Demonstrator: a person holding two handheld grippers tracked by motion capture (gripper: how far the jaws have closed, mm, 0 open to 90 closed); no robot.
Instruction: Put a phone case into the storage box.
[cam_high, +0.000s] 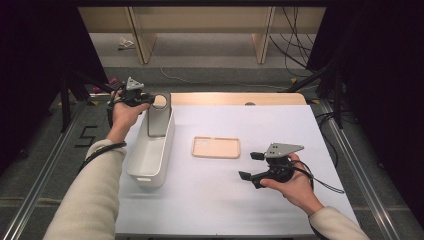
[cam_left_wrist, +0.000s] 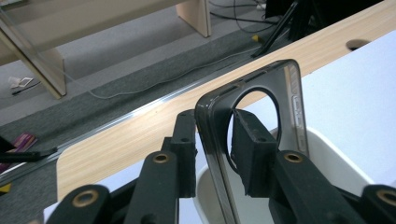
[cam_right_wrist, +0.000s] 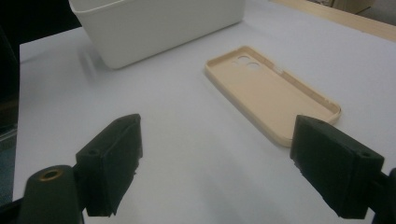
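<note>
The grey phone case (cam_left_wrist: 252, 121) stands upright at the far end of the white bin (cam_high: 150, 155), between the left gripper's (cam_high: 150, 101) slightly parted jaws, whose pads sit just off its walls.

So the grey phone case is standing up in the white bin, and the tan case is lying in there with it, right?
Not quite. The grey case does stand in the bin, but the tan case lies on the white table beside the bin, apart from it. The high view shows this.
</note>
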